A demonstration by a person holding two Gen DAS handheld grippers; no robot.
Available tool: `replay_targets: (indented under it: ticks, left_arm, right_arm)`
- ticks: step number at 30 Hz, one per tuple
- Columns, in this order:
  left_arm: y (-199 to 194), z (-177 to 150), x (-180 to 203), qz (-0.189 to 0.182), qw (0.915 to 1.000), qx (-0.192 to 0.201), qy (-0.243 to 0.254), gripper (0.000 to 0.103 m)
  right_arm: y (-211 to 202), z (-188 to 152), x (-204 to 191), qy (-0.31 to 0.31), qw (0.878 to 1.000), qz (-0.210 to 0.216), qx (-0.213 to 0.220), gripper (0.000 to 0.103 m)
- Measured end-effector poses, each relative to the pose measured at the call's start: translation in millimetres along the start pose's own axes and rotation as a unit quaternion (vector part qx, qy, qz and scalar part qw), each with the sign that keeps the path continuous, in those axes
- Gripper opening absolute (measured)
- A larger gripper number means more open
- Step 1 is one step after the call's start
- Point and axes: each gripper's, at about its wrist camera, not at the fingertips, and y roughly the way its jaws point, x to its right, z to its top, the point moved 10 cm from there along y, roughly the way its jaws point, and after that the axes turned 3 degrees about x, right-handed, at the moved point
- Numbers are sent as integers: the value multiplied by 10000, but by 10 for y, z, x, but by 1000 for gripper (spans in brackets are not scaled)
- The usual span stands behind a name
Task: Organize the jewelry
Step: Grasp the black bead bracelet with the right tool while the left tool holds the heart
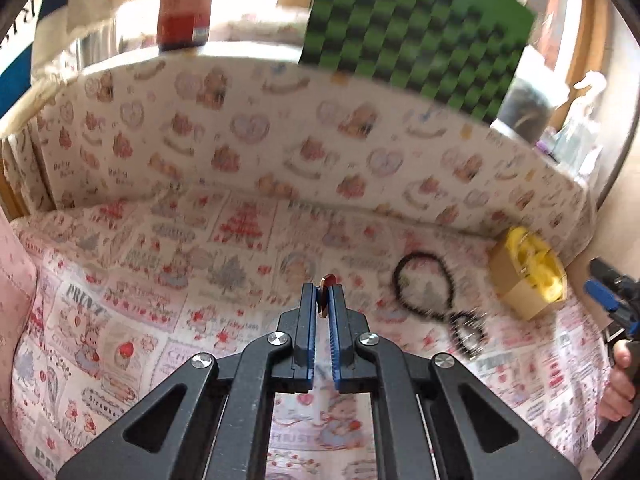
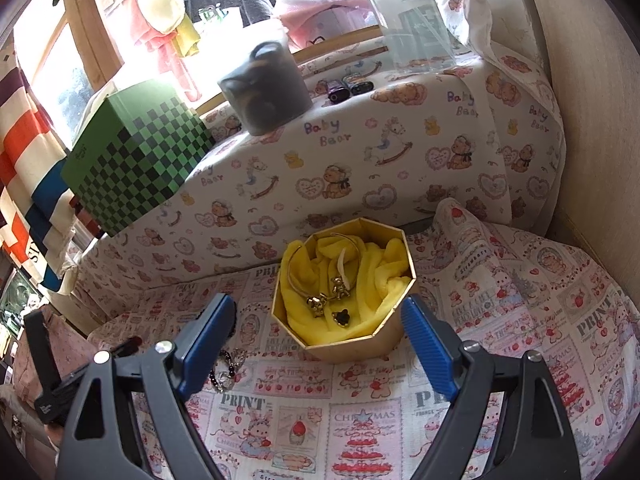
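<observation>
Hand-held gripper (image 1: 324, 300), one ring (image 1: 326, 283)

Green checkered box (image 2: 136, 156), dark jar (image 2: 266, 88) on ledge.

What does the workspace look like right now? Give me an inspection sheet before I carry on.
Surface: printed patchwork cloth, rumpled at the right.
Job's things: gold octagonal box lined with yellow cloth, holding a gold bangle and small charms; black bead bracelet lying on the cloth beside it.
Clutter: green checkered box, dark jar, red jar on the ledge.
Grippers: left gripper shut on a small reddish piece; right gripper open, facing the box.
Cables: nothing seen.
Surroundings: bear-print padded wall, window behind.
</observation>
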Motion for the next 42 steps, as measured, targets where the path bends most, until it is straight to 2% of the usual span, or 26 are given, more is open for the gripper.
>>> replay_targets:
  ticks: [6,9,10,13,16,21,22,27,29,34,37,39,41,42]
  left_arm:
    - [-204,125,114,-41,9981,616,89,5]
    - [-262,166,172,-18,9964,836,165,5]
    - [-278,174,177,26,9957,898,217,5]
    - [-233,157,163,143,9961,842,213,5]
    - [-233,151,152,237,9957,858,249,5]
    - [-295,151,168,248,9944,984,298,5]
    - [-299,151,166,266,9942,997,305,5]
    - [-274,139,135,202,9954,909,201,5]
    - [-269,142,124,212,9955,902,181,5]
    - [-265,145,112,192,9958,885,140,5]
    - [-274,147,126,204,9955,914,174,5]
    - [-273,140,136,210,9954,913,198,5]
    - [-274,141,139,224,9953,919,208,5]
    - [-274,142,138,228,9953,920,210,5]
  right_arm:
    - [-4,-106,-336,-740,9970,213,-1,84]
    - [28,-263,-596,-1432,9889,389,-24,82]
    - [52,-320,-664,-1603,9860,452,-58,79]
    - [184,-560,-881,-2100,9750,637,-356,70]
    - [378,-785,-1034,-2424,9648,619,-815,62]
    - [619,-912,-1213,-2892,9500,488,-1070,57]
    - [661,-910,-1243,-2958,9479,466,-1082,54]
    - [851,-906,-1333,-3146,9423,387,-1076,51]
    - [904,-899,-1338,-3204,9411,315,-1033,46]
    - [1059,-1010,-1331,-3342,9333,255,-1288,40]
    - [1059,-1012,-1313,-3304,9350,188,-1278,37]
    - [1061,-1008,-1305,-3192,9386,184,-1293,30]
    - [1054,-975,-1235,-3170,9406,-31,-1219,10]
    - [1067,-956,-1223,-3143,9414,-44,-1223,10]
